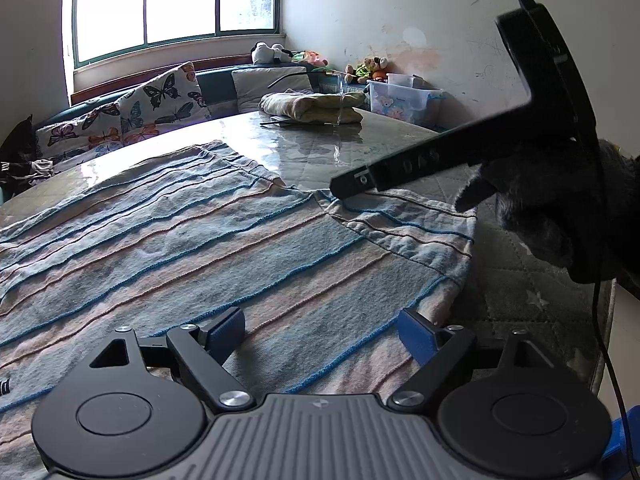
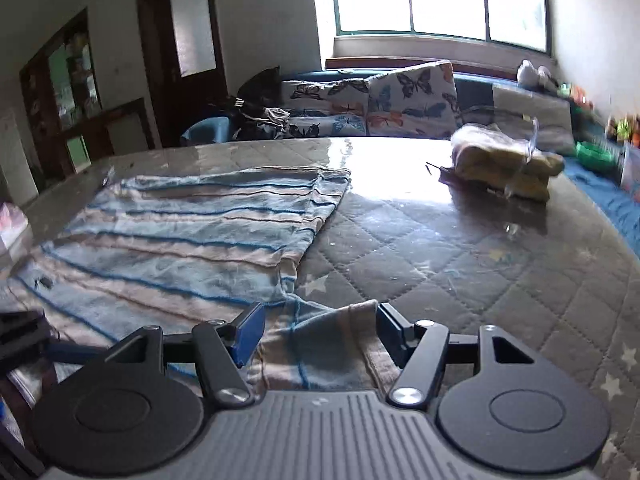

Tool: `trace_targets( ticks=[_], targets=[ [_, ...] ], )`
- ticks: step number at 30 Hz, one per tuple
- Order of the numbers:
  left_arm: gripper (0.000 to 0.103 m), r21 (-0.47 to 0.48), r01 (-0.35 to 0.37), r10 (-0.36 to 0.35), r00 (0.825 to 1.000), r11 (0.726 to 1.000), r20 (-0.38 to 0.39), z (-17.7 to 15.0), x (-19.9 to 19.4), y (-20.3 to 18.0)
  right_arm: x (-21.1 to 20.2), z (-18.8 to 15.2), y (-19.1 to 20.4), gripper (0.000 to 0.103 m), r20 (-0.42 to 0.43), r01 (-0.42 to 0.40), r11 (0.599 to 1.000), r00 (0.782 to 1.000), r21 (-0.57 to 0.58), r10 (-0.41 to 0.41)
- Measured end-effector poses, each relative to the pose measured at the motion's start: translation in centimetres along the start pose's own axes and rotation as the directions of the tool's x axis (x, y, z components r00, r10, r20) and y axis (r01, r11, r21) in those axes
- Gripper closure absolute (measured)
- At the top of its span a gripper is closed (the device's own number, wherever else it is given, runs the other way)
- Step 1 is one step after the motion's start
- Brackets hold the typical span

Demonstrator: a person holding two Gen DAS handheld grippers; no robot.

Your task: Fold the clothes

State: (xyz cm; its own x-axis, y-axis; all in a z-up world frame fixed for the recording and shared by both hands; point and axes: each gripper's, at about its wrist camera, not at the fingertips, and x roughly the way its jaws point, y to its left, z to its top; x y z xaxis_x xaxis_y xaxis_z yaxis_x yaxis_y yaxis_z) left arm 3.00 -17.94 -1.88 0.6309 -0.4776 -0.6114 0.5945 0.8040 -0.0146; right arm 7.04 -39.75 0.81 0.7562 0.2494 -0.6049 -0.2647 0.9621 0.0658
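left wrist view: the striped garment [image 1: 208,240] lies spread flat on the quilted table [image 1: 520,304], its pale blue and tan bands running across, with a sleeve [image 1: 408,224] angled out toward the table's near edge. your left gripper [image 1: 320,336] hangs just above the body of the cloth, jaws wide, nothing between the blue pads [image 1: 228,330]. your right gripper [image 2: 318,332] is over that sleeve in the right wrist view; the sleeve end lies between its half-open jaws, but the pads look clear of the fabric, so no grip yet as far as you can tell. judgement: the knit looks soft, light and limp, not slippery; it should drape and bunch, so pinch low at a hem or cuff edge, catching both layers, and lift slowly to keep the fold square. farther out, a folded yellow pile [image 1: 316,108] sits at the table's far side, well apart, before the butterfly cushions [image 1: 160,100] under the window [image 1: 176,4].
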Motion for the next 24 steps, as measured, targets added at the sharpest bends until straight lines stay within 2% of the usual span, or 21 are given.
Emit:
trace_targets(
  ticks=[2,6,11,14,17,21,24],
  targets=[
    [0.017,0.000,-0.001,0.001,1.000,1.000,0.000,0.0,0.0,0.0,0.6,-0.4,0.1,0.040,-0.025,0.060,0.998,0.998,-0.026,-0.061],
    [0.017,-0.001,-0.002,0.002,1.000,1.000,0.000,0.0,0.0,0.0,1.2,-0.8,-1.2,0.040,-0.044,0.095,0.995,0.995,0.021,-0.094],
    [0.015,-0.004,-0.004,0.004,1.000,1.000,0.000,0.0,0.0,0.1,1.0,-0.9,-2.4,0.040,-0.048,0.176,0.984,0.983,0.036,-0.174],
    [0.014,-0.005,-0.006,0.006,1.000,1.000,0.000,0.0,0.0,0.1,-0.2,-1.2,-2.6,0.041,-0.031,0.168,0.985,0.985,0.049,-0.167],
    [0.014,-0.006,-0.007,0.007,1.000,1.000,-0.001,-0.1,0.1,0.1,-1.4,-2.0,-1.8,0.041,-0.027,0.150,0.989,0.988,0.005,-0.150],
    [0.014,-0.011,-0.010,0.010,1.000,1.000,0.000,-0.1,0.0,0.2,-2.0,-3.3,-1.5,0.041,-0.033,0.190,0.981,0.981,-0.036,-0.191],
    [0.013,-0.012,-0.014,0.014,1.000,1.000,-0.001,-0.1,-0.1,0.2,-3.1,-3.8,-2.4,0.041,-0.038,0.243,0.970,0.969,-0.003,-0.243]
  ],
)
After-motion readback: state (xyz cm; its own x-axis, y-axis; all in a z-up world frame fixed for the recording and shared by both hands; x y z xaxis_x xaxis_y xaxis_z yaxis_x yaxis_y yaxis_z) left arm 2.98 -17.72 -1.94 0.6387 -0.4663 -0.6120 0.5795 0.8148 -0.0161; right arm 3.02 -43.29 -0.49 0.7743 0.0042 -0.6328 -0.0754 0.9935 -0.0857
